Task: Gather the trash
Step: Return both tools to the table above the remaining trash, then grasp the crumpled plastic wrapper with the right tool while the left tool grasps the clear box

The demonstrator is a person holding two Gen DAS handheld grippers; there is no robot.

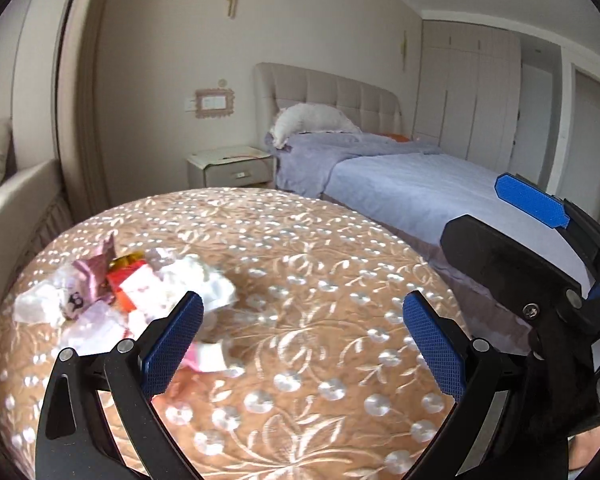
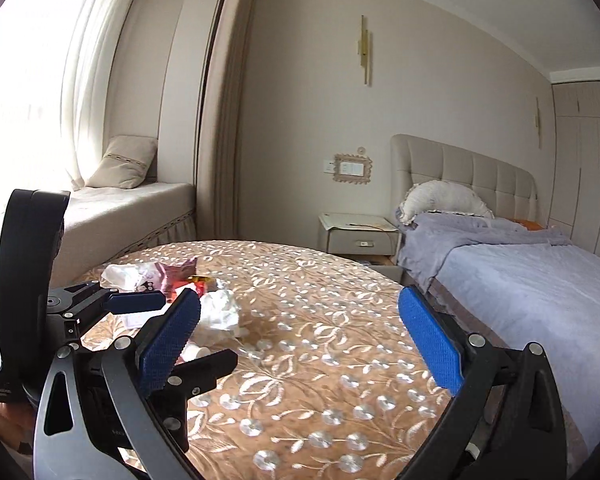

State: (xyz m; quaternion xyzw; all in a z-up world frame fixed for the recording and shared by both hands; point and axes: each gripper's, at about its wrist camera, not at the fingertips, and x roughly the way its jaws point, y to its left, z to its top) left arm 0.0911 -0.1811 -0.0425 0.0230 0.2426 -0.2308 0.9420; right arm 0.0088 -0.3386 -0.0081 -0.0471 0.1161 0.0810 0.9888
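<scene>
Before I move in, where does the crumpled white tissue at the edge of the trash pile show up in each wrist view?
Left wrist: crumpled white tissue sits left of center, just above the left tongs' left pad.
Right wrist: the tissue lies left of center, right beside the right tongs' left pad.
Shared landmark: the nightstand by the bed.

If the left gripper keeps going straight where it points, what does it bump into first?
Probably the bare tablecloth. The left gripper is open, and the trash pile lies off by its left finger. Depth is unclear.
</scene>
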